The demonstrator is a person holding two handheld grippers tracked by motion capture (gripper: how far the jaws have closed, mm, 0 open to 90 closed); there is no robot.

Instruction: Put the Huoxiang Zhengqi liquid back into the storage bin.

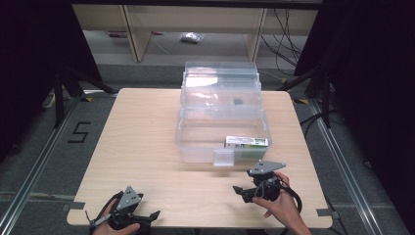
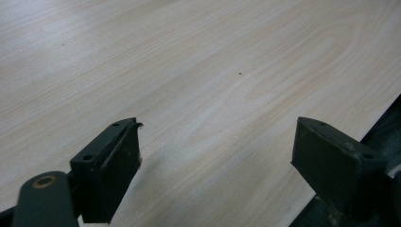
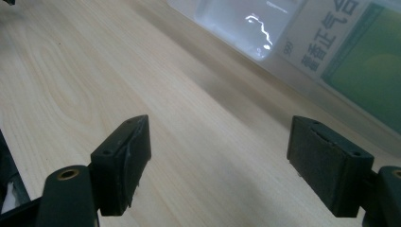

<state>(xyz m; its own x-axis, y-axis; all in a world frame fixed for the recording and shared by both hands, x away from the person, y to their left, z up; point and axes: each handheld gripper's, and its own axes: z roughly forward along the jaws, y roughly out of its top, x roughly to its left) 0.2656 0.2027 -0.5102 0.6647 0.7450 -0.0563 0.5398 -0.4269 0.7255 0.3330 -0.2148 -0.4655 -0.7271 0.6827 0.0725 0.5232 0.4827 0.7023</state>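
The right gripper [image 1: 241, 192] sits low over the wooden table [image 1: 147, 147], just in front of the clear plastic box [image 1: 222, 122], near that box's right front corner. Its jaws stand wide apart with bare wood between them and nothing in their hold; in the right gripper view [image 3: 218, 168] the box wall rises close ahead. Behind that wall, at the box's front right, lies a green-and-white carton [image 1: 246, 142] with printed lettering, seen large through the plastic [image 3: 359, 56]. A small clear latch [image 1: 223, 157] hangs at the middle of the box's front wall. The box's lid stands thrown back on its far side. The left gripper [image 1: 151, 215] rests well to the left of the box, at the table's near edge, its jaws [image 2: 217, 165] also spread wide over bare wood, empty.
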